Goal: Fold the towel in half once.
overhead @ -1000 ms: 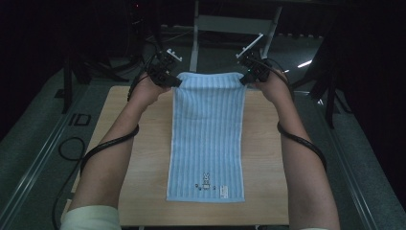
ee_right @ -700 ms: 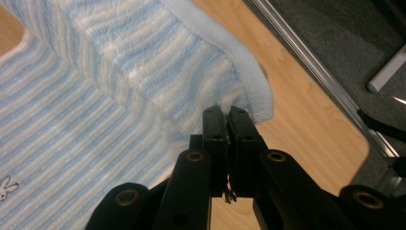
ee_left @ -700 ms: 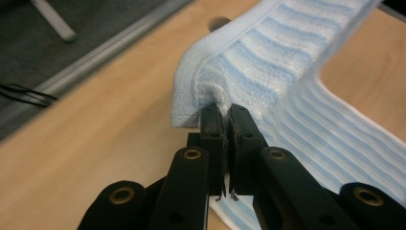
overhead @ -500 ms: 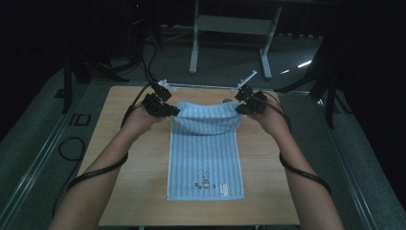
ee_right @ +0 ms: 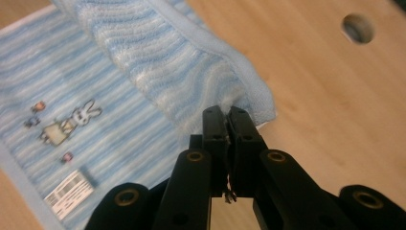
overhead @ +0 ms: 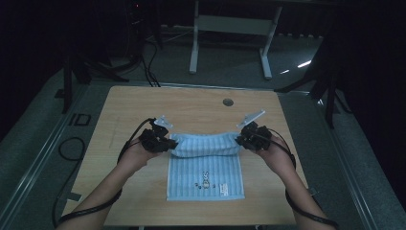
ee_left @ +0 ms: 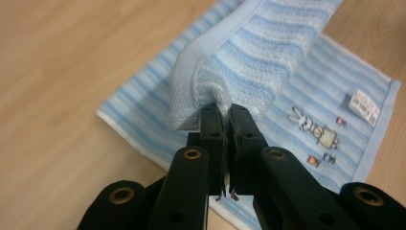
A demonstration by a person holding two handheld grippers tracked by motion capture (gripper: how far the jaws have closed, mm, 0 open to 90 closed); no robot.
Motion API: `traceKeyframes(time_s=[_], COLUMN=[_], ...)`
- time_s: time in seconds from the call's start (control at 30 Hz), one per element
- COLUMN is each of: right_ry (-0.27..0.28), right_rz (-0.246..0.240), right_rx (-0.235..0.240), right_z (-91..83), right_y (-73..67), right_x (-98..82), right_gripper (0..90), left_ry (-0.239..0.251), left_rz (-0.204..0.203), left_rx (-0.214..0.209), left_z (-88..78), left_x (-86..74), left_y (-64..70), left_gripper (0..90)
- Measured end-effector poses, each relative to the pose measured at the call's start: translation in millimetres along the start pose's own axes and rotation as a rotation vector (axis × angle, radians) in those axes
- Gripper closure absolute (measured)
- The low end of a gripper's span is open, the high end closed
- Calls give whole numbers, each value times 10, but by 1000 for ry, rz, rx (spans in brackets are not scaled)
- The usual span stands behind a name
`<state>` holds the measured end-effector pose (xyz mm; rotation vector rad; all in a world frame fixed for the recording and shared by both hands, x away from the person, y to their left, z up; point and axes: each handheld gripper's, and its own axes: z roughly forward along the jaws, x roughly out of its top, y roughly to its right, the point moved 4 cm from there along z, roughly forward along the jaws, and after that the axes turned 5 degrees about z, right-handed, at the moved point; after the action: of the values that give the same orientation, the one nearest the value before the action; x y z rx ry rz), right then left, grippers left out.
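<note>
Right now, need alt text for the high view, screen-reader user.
A person's two hand-held grippers, left gripper and right gripper, each pinch a far corner of a blue striped towel and hold that edge folded toward the near end over a wooden table. The towel's near half lies flat, showing a small rabbit print and a label.

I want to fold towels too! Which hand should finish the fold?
Neither alone: the left hand-held gripper and right hand-held gripper each pinch a corner of the towel, level, so both together probably.

Dim, murky high view — gripper views brighter, softly blurred.
</note>
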<state>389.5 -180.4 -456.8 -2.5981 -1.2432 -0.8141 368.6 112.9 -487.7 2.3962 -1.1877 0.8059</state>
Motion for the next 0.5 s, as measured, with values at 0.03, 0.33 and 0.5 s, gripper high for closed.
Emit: traceKeyframes(time_s=[0.03, 0.33, 0.5], right_ry=[1, -63, -54], right_rz=[6, 52, 69], right_rx=[9, 55, 61], right_z=[32, 440, 450], right_y=[-12, -15, 41], right_x=[-39, -249, -179], right_gripper=[871, 871, 871], left_ry=[-7, -40, -15], left_rz=[-1, -60, -46], left_rx=[-13, -45, -25], left_z=[36, 309, 201], left_x=[-34, -198, -96], left_y=[15, -77, -102], left_gripper=[855, 855, 855])
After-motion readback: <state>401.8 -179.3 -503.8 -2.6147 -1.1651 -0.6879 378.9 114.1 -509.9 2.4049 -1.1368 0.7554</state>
